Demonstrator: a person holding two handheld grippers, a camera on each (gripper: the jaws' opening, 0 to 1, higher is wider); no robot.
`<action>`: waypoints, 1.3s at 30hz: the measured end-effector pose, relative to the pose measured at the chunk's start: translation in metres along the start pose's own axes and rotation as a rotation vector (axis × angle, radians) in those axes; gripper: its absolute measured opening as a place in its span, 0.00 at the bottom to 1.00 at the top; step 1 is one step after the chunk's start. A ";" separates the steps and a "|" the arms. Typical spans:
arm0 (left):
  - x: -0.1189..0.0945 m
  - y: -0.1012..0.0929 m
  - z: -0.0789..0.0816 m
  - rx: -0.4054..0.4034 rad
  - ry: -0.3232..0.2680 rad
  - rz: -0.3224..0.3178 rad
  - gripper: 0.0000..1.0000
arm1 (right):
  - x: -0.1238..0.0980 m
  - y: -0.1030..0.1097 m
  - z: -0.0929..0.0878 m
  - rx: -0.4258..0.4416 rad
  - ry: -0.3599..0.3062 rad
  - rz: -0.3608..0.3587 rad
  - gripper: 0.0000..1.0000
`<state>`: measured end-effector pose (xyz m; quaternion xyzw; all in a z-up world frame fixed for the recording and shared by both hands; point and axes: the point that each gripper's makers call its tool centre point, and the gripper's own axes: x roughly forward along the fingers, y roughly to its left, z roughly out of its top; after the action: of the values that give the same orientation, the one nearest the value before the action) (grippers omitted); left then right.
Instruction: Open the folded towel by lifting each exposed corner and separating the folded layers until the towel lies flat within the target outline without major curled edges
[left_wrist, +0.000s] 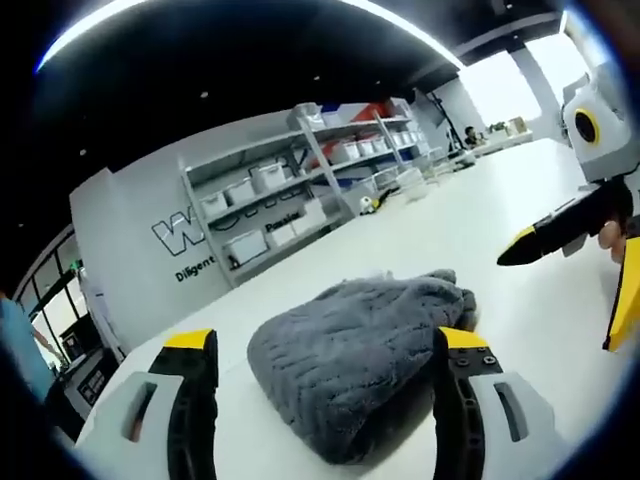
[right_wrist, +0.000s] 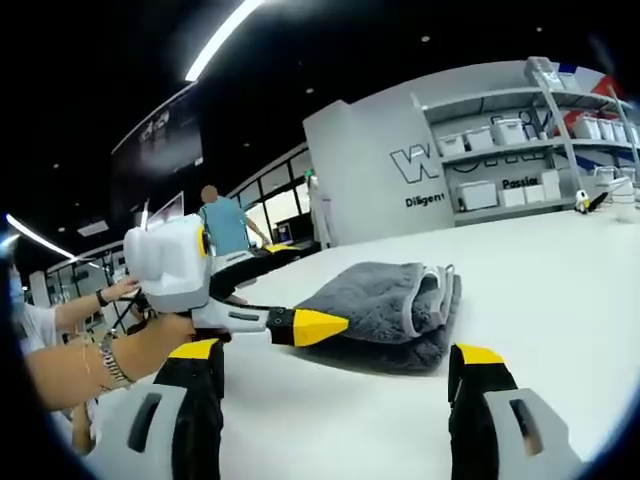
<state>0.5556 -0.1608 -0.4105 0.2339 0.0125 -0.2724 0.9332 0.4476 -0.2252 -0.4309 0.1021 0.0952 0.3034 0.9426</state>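
Grey towel: the folded towel lay on the white table, a plush bundle not yet opened; no target outline could be made out.
Left gripper: its jaws stood wide apart and released, straddling the towel's near end, which sat dead ahead at 12 o'clock between the yellow-tipped fingers.
Right gripper: released too, jaws spread with nothing between them; the towel lay ahead at about 12 to 1 o'clock, well apart.
Long axis: in the right gripper view it ran roughly 9 to 3, folded edges (several layers showing) facing 3 o'clock.
Nearer hand: the left, judging by its tip touching or just beside the towel's 9 o'clock end.
Next move: likely a left-side corner pinch.
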 end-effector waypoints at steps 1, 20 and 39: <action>0.001 -0.001 0.000 0.004 0.000 -0.003 0.84 | 0.000 0.000 0.000 0.000 -0.001 0.002 0.94; 0.026 -0.056 -0.009 0.090 0.036 -0.179 0.24 | -0.005 0.002 0.009 0.048 -0.048 0.025 0.92; 0.019 -0.040 0.002 -0.298 0.026 -0.159 0.04 | -0.007 -0.002 0.011 0.074 -0.064 0.014 0.90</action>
<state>0.5511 -0.2005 -0.4288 0.0946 0.0832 -0.3373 0.9329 0.4462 -0.2322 -0.4199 0.1471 0.0754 0.3028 0.9386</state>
